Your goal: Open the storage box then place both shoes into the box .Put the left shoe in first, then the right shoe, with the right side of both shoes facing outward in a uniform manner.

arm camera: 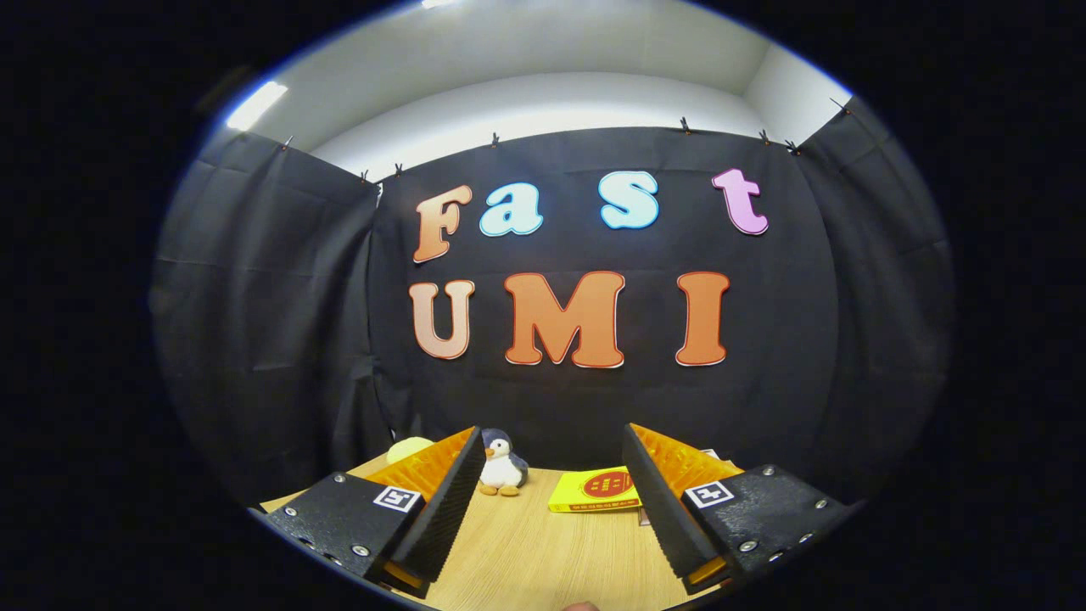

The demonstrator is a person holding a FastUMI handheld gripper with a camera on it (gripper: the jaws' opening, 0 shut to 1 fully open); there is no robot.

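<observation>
No legible word or number is recorded. On the gripper (pixel 551 433), whose fingers are held wide apart with nothing between them, one square black-and-white coded marker is fixed to each finger mount: left marker (pixel 397 498), right marker (pixel 709 493). On the yellow packet (pixel 598 490), laid on the table (pixel 543 552) beyond the fingers, a red round emblem and small characters are printed, too small to be read.

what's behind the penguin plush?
Behind the small plush penguin hangs the black cloth wall; its foot stays hidden. The open gripper holds nothing; the penguin stands beyond its fingers.
</observation>
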